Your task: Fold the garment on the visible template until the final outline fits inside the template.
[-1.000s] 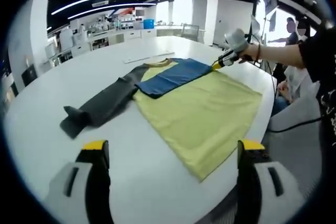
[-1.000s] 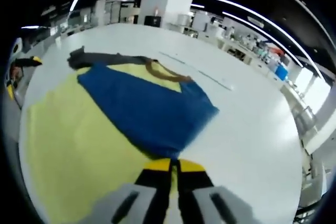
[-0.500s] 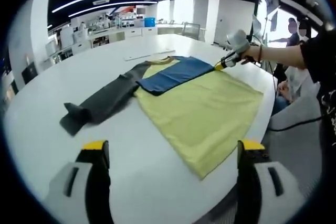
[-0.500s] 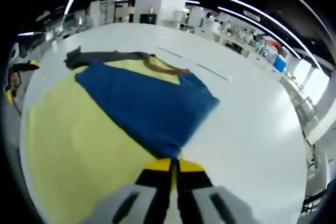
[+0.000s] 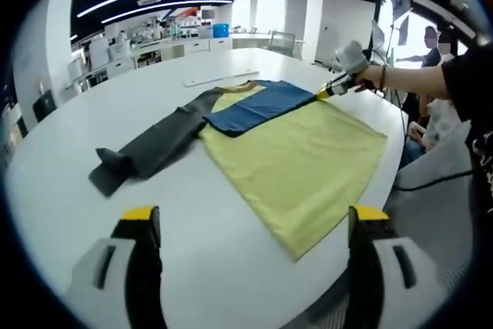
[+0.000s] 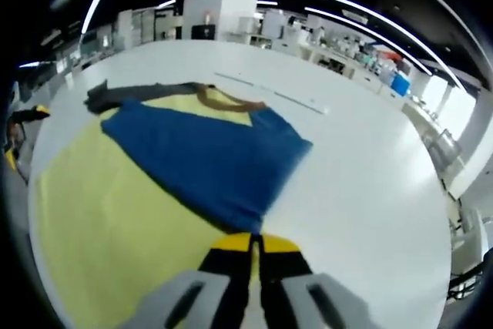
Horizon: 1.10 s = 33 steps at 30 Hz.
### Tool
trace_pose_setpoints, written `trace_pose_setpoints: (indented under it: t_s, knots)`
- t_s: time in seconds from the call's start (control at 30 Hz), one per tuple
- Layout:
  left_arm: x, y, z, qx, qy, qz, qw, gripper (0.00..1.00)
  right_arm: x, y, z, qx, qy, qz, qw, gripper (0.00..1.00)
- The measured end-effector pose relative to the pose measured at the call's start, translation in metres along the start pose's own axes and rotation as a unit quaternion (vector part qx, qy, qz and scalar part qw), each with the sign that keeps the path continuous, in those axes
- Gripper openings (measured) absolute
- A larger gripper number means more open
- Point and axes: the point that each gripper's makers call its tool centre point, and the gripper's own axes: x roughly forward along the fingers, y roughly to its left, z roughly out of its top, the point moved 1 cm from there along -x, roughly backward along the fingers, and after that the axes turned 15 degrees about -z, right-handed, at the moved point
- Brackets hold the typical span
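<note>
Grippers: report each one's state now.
Left gripper: open, holding nothing.
Right gripper: shut on the blue sleeve.

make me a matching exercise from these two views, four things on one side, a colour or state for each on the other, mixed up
Things:
1. folded-over sleeve
2. outstretched sleeve
3. left gripper
4. right gripper

Colour or state:
A. dark grey, lying flat on the white table
B. jaws shut on the garment's edge
C. blue, laid across the yellow body
D. jaws wide apart, holding nothing

Pairs: 1-C, 2-A, 3-D, 4-B
</note>
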Motion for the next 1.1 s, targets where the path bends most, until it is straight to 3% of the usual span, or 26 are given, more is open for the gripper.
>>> trace_pose_setpoints:
  t_s: [0.23,0.33,0.47,0.63,0.77,1.0,1.1]
  knots:
    - [-0.001,0.002,-0.001,0.000,0.001,0.004,1.0000,0.99,0.000,-0.001,0.003,-0.005,-0.002,0.008,1.0000,0.00]
    - [-0.003,0.004,0.001,-0.002,-0.006,0.007,1.0000,0.99,-0.006,-0.001,0.009,0.049,-0.012,0.013,0.9986,0.05]
    - [-0.003,0.004,0.007,-0.005,-0.020,0.008,0.9998,0.99,-0.013,-0.003,0.013,0.081,-0.024,0.023,0.9962,0.34]
    - [-0.005,0.007,0.011,-0.003,-0.022,0.014,0.9997,0.99,-0.026,-0.002,0.019,0.104,-0.042,0.034,0.9931,0.53]
    - [-0.008,0.011,0.013,-0.004,-0.023,0.020,0.9995,0.99,-0.036,0.002,0.024,0.126,-0.050,0.054,0.9893,0.75]
    - [-0.020,0.032,0.012,-0.012,-0.022,0.045,0.9987,0.99,-0.064,0.006,0.025,0.143,-0.063,0.067,0.9854,0.99]
    - [-0.027,0.042,0.011,-0.027,-0.027,0.055,0.9977,0.99,-0.075,0.007,0.021,0.148,-0.058,0.070,0.9848,1.00]
